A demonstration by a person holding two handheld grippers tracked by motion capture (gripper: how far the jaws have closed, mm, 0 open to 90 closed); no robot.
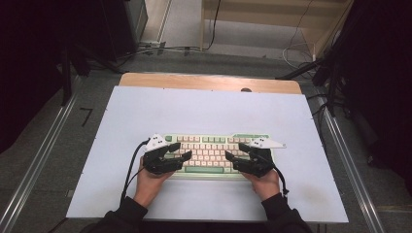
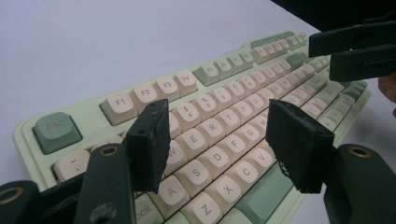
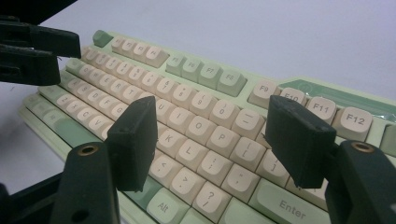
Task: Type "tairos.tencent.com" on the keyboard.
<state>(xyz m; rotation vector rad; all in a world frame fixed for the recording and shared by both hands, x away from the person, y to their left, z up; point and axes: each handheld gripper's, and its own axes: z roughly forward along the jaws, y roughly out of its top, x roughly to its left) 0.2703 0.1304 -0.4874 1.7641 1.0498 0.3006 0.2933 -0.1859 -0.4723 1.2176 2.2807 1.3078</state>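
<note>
Two grippers hover over one keyboard [image 1: 214, 154], and we count one of each remaining item: one white mat [image 1: 204, 111] and one wooden table [image 1: 209, 81] beneath it. We see the left gripper [image 1: 185, 156] at the keyboard's left end, held from below by the left hand [image 1: 150, 182]. In the left gripper view its jaws stand wide apart, with nothing between them, and the keys W to V show in the gap; we cannot tell whether the pads touch the keycaps. We see the right gripper [image 1: 229, 157] at the keyboard's right end, held by the right hand [image 1: 266, 183]. In the right gripper view its jaws are likewise spread wide and empty, framing the keys from K to the bracket keys, just above the Enter key [image 3: 289, 205]. The two grippers point towards each other across the middle of the keyboard, near but apart. We place the keyboard on the near half of the mat, roughly centred, its long side parallel to the near edge. The Esc key [image 2: 55, 130] is green, as are the space bar [image 1: 204, 169] and Enter.
</note>
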